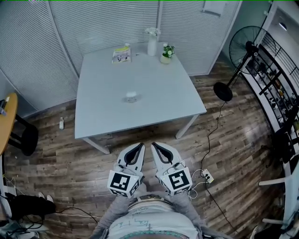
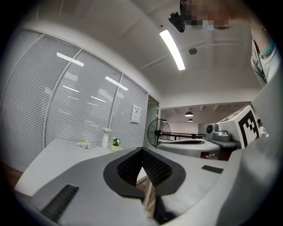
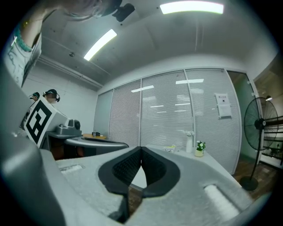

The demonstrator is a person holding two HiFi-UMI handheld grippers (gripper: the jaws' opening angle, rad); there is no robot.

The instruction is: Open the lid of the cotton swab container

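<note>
Head view: cotton swab container (image 1: 131,97) sits mid white table (image 1: 98,112), well apart from left gripper (image 1: 139,147) and right gripper (image 1: 154,145), each with jaws closed on nothing; booklet (image 1: 122,54) print too small to read.

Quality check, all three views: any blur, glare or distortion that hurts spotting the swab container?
Head view: even light, heavy fisheye bending the blinds; cotton swab container is tiny, low-contrast on the pale table. Left gripper view: ceiling light strip blown out, dark vignette, left tool soft up close. Right gripper view: same vignette, ceiling lamp glaring, right tool soft too.
</note>
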